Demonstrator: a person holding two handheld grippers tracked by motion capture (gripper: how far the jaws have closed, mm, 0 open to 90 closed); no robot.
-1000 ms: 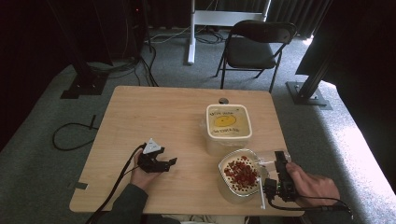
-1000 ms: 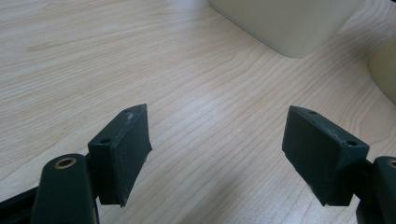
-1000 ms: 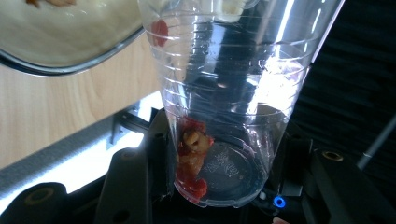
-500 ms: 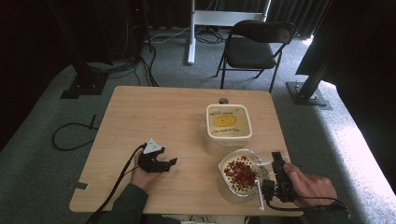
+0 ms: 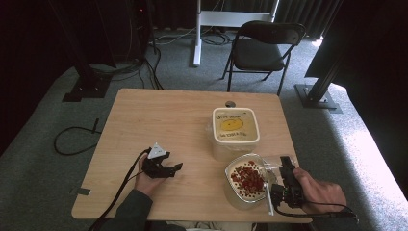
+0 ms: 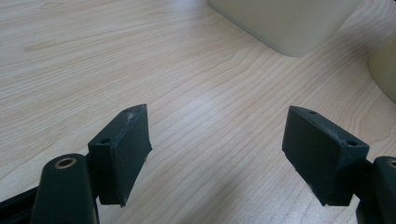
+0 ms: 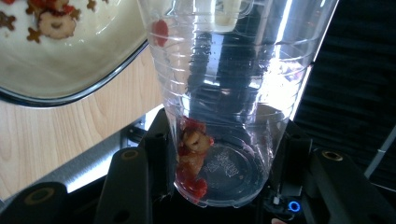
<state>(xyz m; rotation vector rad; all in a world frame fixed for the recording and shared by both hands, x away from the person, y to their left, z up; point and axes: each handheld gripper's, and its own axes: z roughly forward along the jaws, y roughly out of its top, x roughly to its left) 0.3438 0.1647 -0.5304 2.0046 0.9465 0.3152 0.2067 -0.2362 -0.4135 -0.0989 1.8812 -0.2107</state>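
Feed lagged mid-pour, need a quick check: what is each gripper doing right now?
Left gripper: open, empty, above bare table.
Right gripper: shut on the clear plastic cup, tipped toward the bowl.

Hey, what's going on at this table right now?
A person is tipping a clear plastic cup, clamped in the right gripper, over a bowl of red and tan bits. A few bits cling inside the cup. The left gripper rests open on the table, holding nothing. A lidded tub stands behind the bowl.

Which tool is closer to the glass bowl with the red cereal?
Right. The right tool holds a clear plastic cup at the glass bowl's edge; the left tool, open, rests farther off to its left.
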